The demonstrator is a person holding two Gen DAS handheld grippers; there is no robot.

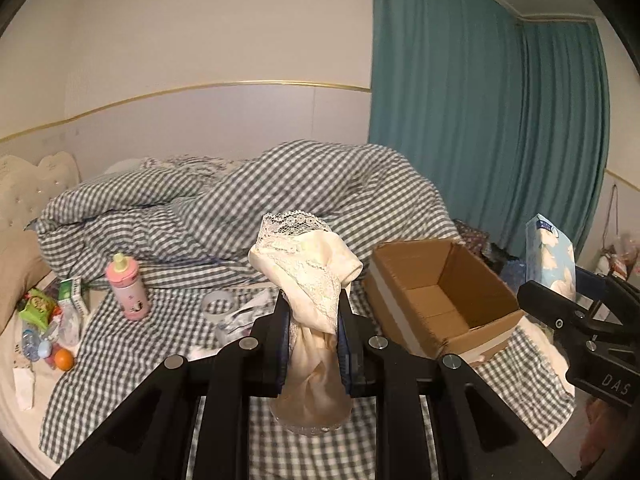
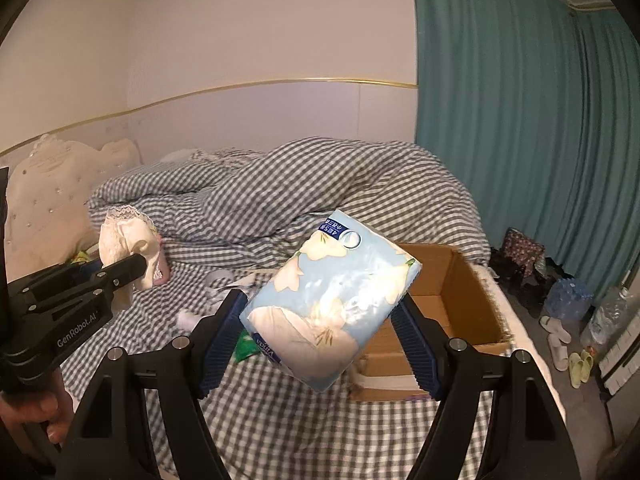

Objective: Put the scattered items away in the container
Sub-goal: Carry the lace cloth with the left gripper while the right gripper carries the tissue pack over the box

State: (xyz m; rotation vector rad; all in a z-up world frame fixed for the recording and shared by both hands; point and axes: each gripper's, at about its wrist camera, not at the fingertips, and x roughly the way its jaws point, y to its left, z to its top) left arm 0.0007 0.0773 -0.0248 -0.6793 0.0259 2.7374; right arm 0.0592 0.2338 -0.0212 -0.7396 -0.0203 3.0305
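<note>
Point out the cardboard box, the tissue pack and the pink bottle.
cardboard box (image 1: 442, 300): left wrist view, on its inner floor.
tissue pack (image 2: 332, 300): right wrist view, middle of its printed face.
pink bottle (image 1: 129, 292): left wrist view, on its body, below the cap.

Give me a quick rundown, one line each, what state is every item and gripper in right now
Left gripper: shut on the lace garment, lifted.
Right gripper: shut on the tissue pack, lifted.
Cardboard box: open, empty as far as visible.
Pink bottle: upright, capped.
Tape roll: lying on bed.
</note>
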